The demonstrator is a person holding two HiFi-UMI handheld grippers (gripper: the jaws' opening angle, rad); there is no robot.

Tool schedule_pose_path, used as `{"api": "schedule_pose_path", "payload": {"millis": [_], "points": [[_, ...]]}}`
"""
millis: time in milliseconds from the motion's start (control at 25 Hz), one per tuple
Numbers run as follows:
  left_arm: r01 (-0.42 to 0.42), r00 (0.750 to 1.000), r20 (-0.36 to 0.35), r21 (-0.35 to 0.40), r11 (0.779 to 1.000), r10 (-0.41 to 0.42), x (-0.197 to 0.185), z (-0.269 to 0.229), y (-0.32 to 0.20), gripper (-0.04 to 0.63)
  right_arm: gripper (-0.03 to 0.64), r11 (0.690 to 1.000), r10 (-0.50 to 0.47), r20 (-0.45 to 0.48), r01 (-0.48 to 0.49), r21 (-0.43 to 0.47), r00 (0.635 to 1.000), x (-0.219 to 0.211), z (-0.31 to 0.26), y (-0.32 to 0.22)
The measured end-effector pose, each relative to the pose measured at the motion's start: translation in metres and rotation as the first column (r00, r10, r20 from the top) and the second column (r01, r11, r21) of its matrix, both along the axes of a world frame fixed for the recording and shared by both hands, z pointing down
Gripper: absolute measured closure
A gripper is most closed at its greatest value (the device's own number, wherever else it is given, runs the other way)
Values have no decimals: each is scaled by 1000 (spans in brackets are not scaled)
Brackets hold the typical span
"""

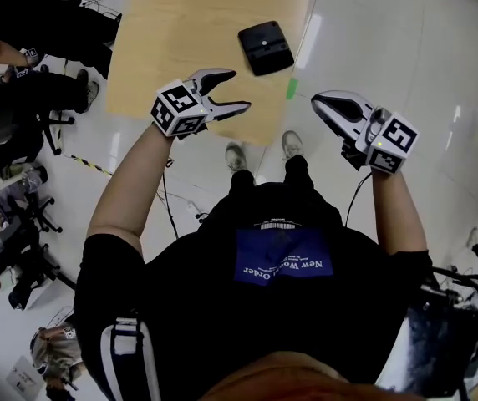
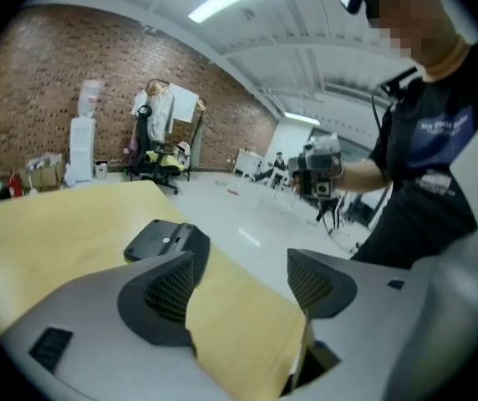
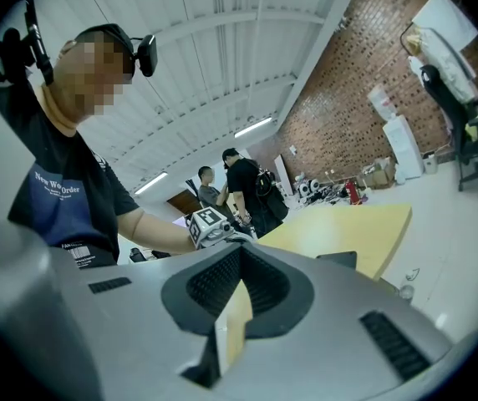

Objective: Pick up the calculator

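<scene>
The black calculator (image 1: 265,48) lies face down at the right edge of the light wooden table (image 1: 189,32). My left gripper (image 1: 239,89) hovers over the table's near right corner, a short way in front of the calculator, with its jaws open and nothing between them. In the left gripper view the calculator (image 2: 165,241) shows just beyond the left finger (image 2: 160,295), and only table top lies under the left gripper (image 2: 243,286). My right gripper (image 1: 316,100) is off the table to the right, over the floor, with its jaws shut and empty. The right gripper view shows the right gripper (image 3: 239,257) and the calculator (image 3: 337,260) on the table's edge.
Glossy white floor surrounds the table. A green tape mark (image 1: 291,88) lies on the floor near the table's corner. Seated people and office chairs (image 1: 22,224) crowd the left side. More people stand beyond the table (image 3: 243,186), and a brick wall (image 2: 97,65) backs the room.
</scene>
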State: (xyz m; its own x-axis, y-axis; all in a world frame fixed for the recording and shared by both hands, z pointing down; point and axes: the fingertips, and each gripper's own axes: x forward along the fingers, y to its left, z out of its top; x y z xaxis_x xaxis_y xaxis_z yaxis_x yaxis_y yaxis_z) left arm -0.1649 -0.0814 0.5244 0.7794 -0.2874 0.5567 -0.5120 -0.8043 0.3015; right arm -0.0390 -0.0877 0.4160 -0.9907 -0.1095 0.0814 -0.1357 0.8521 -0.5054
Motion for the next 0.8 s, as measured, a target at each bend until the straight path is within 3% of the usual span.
{"api": "schedule_pose_path", "payload": {"millis": [40, 80, 120, 200, 280, 400, 480, 640, 680, 800], "points": [[-58, 994, 94, 33, 998, 55, -2, 10, -4, 267, 632, 1000, -1, 4, 1, -3, 1000, 1, 3, 0], [-134, 973, 198, 56, 989, 120, -4, 21, -8, 265, 632, 1000, 0, 9, 0, -8, 1000, 1, 6, 0], [-223, 932, 306, 66, 973, 193, -7, 34, -11, 240, 632, 1000, 0, 13, 0, -14, 1000, 2, 10, 0], [-400, 805, 496, 46, 916, 326, -14, 53, -20, 232, 632, 1000, 4, 22, -4, -28, 1000, 6, 16, -1], [-525, 671, 621, 12, 851, 405, -18, 61, -37, 188, 632, 999, 15, 35, -14, -41, 999, 11, 19, -3], [-631, 540, 713, -8, 776, 447, -15, 61, -66, 138, 632, 997, 44, 53, -40, -66, 998, 19, 24, -5], [-702, 449, 760, -26, 711, 471, -7, 63, -81, 108, 632, 994, 66, 60, -60, -87, 996, 28, 28, -8], [-839, 207, 825, -127, 529, 526, 5, 79, -97, 106, 632, 990, 102, 43, -97, -98, 994, 56, 43, -23], [-861, 158, 833, -147, 487, 531, 7, 83, -100, 106, 632, 990, 110, 37, -106, -96, 993, 62, 47, -27], [-908, 56, 845, -178, 379, 532, 16, 91, -108, 105, 632, 987, 129, 37, -125, -102, 991, 72, 51, -37]]}}
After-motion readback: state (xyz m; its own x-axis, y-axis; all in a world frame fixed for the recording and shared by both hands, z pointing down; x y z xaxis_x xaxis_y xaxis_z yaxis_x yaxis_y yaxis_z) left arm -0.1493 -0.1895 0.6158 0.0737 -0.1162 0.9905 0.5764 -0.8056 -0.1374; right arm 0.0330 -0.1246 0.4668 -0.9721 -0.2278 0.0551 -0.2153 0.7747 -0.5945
